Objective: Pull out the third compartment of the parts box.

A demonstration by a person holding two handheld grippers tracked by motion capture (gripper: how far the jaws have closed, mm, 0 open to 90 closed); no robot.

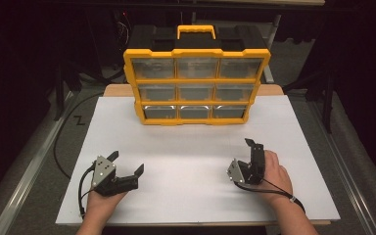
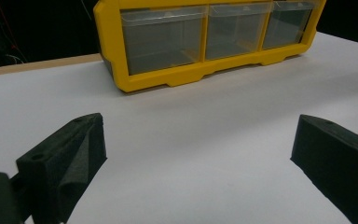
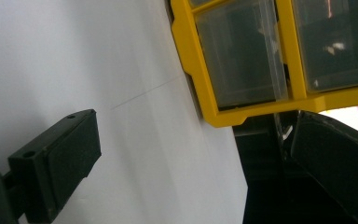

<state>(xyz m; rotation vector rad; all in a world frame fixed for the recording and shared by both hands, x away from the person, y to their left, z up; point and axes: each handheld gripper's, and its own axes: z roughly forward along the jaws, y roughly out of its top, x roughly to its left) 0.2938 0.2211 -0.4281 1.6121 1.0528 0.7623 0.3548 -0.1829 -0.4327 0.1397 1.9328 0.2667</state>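
Left claw (image 1: 127, 164) wide open, right claw (image 1: 251, 147) likewise, both empty

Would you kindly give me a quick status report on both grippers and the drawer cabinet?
Left gripper open, empty, low over the white board. Right gripper open, empty, tipped on its side. Drawer cabinet upright at the far edge, all drawers shut. Nothing in between.

table (image 1: 122, 89) wood | white board (image 1: 196, 161) on top | yellow drawer organizer (image 1: 196, 78) at far edge
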